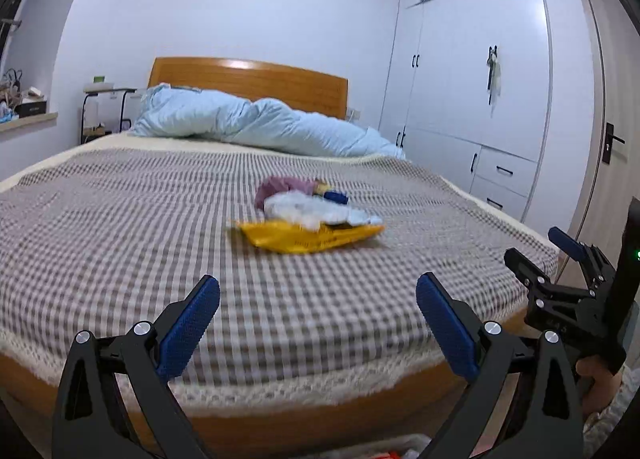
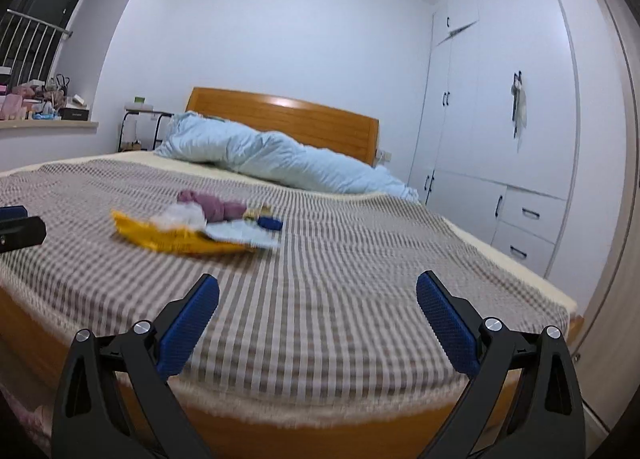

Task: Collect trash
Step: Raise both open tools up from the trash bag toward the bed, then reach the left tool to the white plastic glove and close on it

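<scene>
Both grippers hung over the foot end of the bed (image 1: 120, 219), pointed toward its headboard (image 1: 248, 79). The left gripper (image 1: 318, 319) had its blue-padded fingers (image 1: 188, 327) spread wide apart with nothing between them, only the checked bedspread (image 2: 320, 299) showing through the gap. The right gripper (image 2: 318, 319) was likewise released, its fingers (image 2: 448, 323) far apart and empty; in the left wrist view it (image 1: 560, 259) appeared at the right edge, held from below by a hand (image 1: 596, 379) in a pale sleeve. The trash lay in a small heap near the middle of the bed, well ahead of both grippers and touched by neither. Nearest the foot end was a flat yellow packet (image 1: 308, 239), with crumpled white wrappers (image 1: 308, 209) lying partly on top of it. Behind those sat a purple crumpled piece (image 1: 280, 187), and just beside it a small dark blue object (image 1: 336, 197); motion blur kept finer details from being told. A light blue duvet (image 1: 248, 119) was bunched along the head of the bed, against the headboard. White wardrobe doors (image 1: 480, 79) stood along the right side of the room, and a small black-framed side table (image 1: 104, 107) stood to the left of the headboard.
</scene>
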### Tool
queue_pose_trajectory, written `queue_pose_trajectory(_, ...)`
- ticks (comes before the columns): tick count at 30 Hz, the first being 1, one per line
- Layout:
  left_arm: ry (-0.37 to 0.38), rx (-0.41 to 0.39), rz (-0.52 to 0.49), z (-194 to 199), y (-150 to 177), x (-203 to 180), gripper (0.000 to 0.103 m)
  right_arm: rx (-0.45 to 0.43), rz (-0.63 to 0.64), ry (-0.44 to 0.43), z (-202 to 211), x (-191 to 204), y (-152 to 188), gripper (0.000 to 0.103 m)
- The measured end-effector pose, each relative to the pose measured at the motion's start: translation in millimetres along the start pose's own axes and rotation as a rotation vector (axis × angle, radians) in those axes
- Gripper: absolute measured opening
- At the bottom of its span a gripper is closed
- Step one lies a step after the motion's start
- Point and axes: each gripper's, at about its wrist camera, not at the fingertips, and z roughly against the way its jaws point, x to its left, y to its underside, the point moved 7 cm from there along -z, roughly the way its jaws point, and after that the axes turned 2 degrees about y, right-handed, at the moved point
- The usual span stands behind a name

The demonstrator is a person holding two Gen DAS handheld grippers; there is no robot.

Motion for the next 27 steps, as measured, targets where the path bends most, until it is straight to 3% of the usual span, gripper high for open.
queue_pose_trajectory(11, -0.015, -0.085, -0.050, -27, -54, -6, 0.095, -0.064, -0.012, 0.002, -49, 6, -44, 0.095)
queue_pose_trajectory(16, -0.020, -0.092, -0.008, -56, -68, 1, 0.095, -0.060, -0.038, 0.009, -76, 8, -56, 0.095)
queue_pose_trajectory(27, -0.016, -0.077, 0.042, -94, -90, 26, 0.095, 0.028, -0.119, 0.030, -117, -6, -42, 0.095)
